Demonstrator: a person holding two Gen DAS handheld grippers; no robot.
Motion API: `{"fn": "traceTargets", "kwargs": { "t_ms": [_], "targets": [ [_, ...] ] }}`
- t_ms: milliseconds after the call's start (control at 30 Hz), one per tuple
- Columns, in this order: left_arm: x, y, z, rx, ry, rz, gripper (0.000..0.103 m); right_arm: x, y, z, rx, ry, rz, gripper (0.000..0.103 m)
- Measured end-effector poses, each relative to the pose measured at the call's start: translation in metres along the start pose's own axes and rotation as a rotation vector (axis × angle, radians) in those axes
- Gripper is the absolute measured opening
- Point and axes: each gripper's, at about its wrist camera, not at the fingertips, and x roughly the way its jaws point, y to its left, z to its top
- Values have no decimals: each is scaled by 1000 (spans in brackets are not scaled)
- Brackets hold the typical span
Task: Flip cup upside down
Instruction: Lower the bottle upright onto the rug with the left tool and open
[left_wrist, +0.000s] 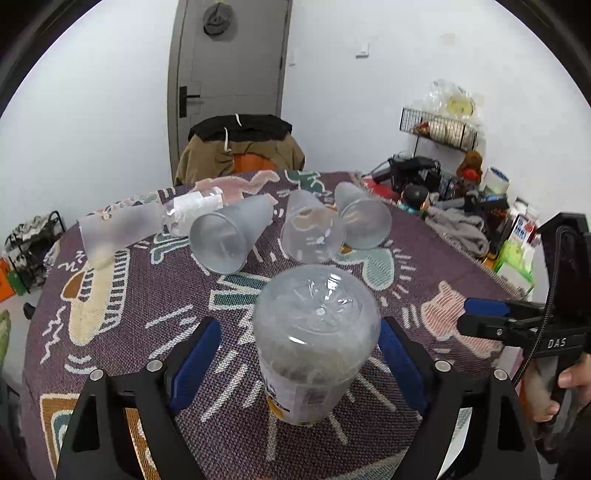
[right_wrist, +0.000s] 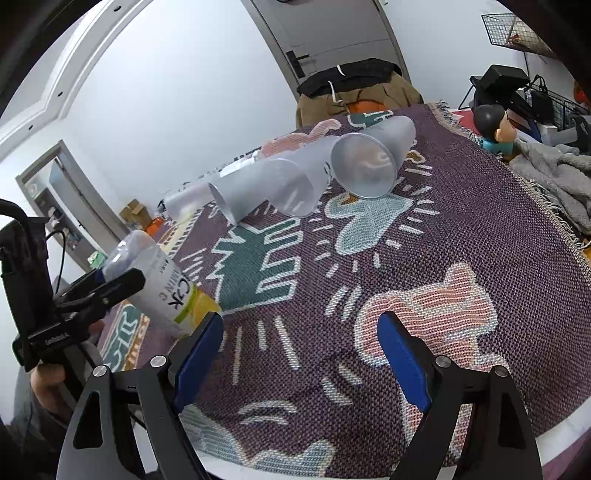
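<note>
Cup of clear plastic with a yellow-and-white label, base turned up and label end down at the purple patterned woven cloth, near centre of the table. Seen leaning in the right wrist view, with its lower end hidden behind a blue pad there, so contact with the cloth not certain.

Left gripper straddling that cup, jaws spread wide: right pad at or almost at the cup's wall, left pad with a clear gap, no squeeze visible.

Right gripper to the right of the cup and apart from it, low over the cloth, jaws wide and holding nothing.

Farther off, three frosted translucent tumblers lying on their sides in a row, mouths toward the near edge: left one, middle one, right one, the middle and right ones touching. Fourth frosted tumbler far left, and a clear crumpled bottle just behind the left tumbler.
</note>
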Motion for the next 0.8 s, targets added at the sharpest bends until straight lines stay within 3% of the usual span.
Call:
{"fn": "traceTargets", "kwargs": {
  "t_ms": [233,333,367,433,800],
  "targets": [
    [-34,7,1,-42,-71,-19,92,-16,23,5,-47,-35,26,86],
    [-51,13,-1,-65,-106,-16,102,-24,33,8,-58,-52,37,87],
    [-57,16,-2,-72,-121,-16,103,-28,37,8,-64,-63,33,93],
    [-71,20,-4,-75,-156,4,103,-34,44,9,-73,-78,28,103],
    [-124,47,-23,-109,-261,119,103,-76,84,14,-159,-216,28,103]
  ]
}}
